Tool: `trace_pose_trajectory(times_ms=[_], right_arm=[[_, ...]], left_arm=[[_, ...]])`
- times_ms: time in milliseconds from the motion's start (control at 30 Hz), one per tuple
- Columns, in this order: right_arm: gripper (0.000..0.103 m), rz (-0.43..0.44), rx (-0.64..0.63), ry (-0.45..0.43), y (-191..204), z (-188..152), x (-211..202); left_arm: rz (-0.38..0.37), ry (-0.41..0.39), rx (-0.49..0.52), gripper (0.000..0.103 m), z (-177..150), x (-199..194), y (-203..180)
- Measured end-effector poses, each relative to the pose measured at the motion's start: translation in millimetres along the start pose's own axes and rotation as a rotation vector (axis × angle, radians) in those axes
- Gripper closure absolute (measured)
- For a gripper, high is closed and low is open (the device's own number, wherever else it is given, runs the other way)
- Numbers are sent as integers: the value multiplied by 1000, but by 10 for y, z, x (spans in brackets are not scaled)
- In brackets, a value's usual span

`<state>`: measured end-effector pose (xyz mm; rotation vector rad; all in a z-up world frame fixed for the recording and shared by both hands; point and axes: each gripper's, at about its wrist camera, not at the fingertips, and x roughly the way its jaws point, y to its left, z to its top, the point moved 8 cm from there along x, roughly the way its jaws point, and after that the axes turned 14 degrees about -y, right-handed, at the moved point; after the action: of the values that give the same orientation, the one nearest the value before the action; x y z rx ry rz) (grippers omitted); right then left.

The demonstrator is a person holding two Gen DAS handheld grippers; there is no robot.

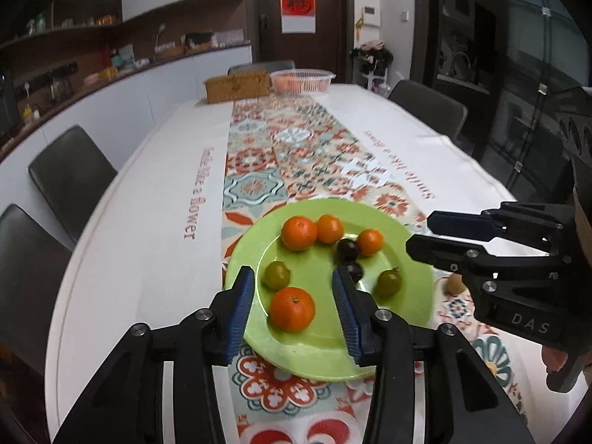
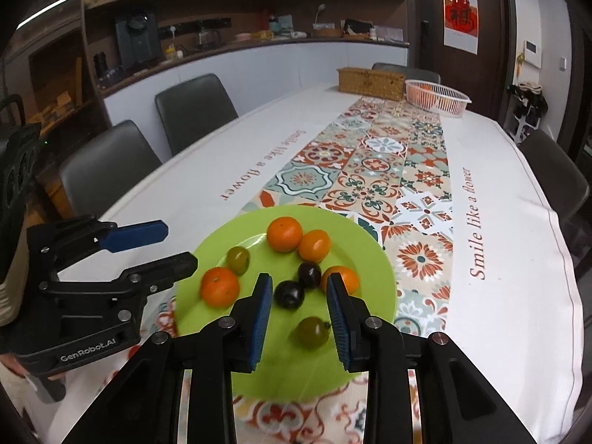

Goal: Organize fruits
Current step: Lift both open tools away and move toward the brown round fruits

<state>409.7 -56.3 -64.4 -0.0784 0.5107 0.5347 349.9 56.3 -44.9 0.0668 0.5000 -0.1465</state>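
A green plate (image 1: 240,255) (image 2: 373,255) on the patterned runner holds several oranges, two dark plums (image 1: 347,249) (image 2: 289,294) and two green fruits (image 1: 276,275) (image 2: 313,331). My left gripper (image 1: 292,273) (image 2: 177,244) hovers open over the plate's near side. One orange (image 1: 292,309) lies on the plate below the gap, clear of the pads. My right gripper (image 2: 299,285) (image 1: 421,233) is over the plate's right side, jaws a little apart and empty. A plum and a green fruit lie under it. A brown kiwi (image 1: 454,283) lies on the cloth right of the plate.
A wicker box (image 1: 236,88) (image 2: 370,79) and a white plastic basket (image 1: 301,81) (image 2: 436,98) with oranges stand at the table's far end. Grey chairs (image 1: 70,177) (image 2: 192,111) line both sides. A hand (image 1: 555,359) holds the right gripper.
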Motion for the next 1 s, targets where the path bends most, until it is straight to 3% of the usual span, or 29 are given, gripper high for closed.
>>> trace_pose_trajectory(times_ms=[367, 567, 667, 1000], right_arm=[[55, -22, 15, -115, -17, 28, -827], [55, -80, -2, -154, -137, -24, -1195], [50, -106, 2, -167, -223, -86, -1342], [50, -206, 1, -184, -488, -364, -1620]], left_arm=[[-19, -130, 48, 38, 206, -669, -441], [-38, -181, 90, 26, 240, -870, -732], [-56, -207, 114, 24, 222, -936, -886], [-128, -285, 158, 22, 101, -935, -1230]])
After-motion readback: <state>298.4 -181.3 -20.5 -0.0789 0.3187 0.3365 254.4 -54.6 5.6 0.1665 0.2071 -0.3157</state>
